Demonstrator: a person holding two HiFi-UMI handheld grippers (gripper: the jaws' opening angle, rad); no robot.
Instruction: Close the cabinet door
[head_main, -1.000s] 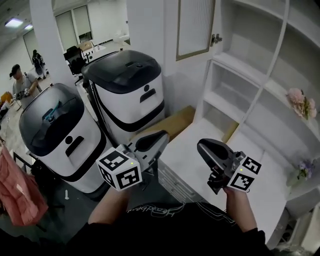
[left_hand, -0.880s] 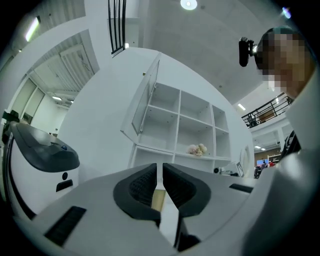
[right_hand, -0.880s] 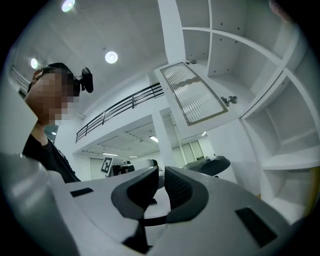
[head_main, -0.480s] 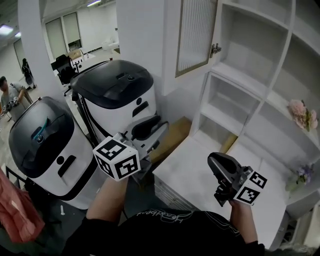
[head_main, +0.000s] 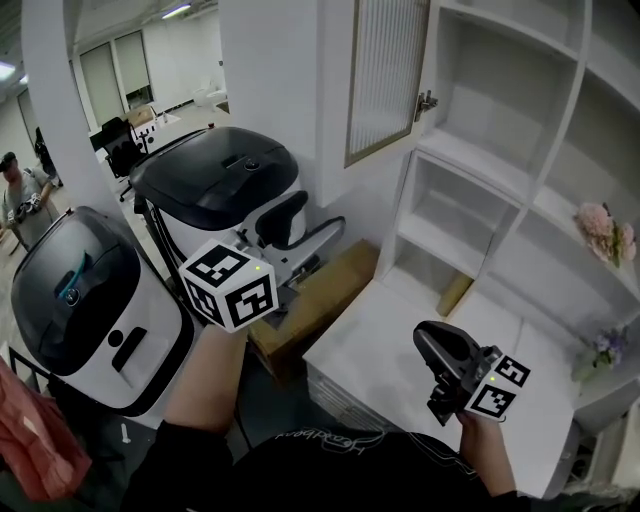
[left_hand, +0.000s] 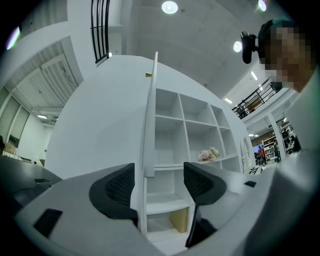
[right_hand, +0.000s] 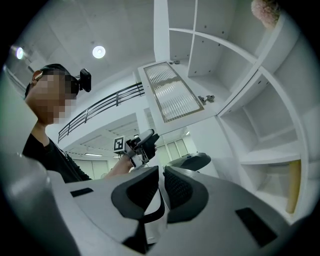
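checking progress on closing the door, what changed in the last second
The left gripper rose toward the cabinet door, and its jaws have just been opening, with the door's edge lined up ahead but nothing gripped. The right gripper sank slightly, jaws shut on nothing. The cabinet door stays open, untouched.

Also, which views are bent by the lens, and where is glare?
Both gripper views: strong fisheye, black corners, cabinet shelves curving. Left gripper view: a ceiling lamp glares. Right gripper view: another lamp glares upper left. Head view: milder bending, even light.
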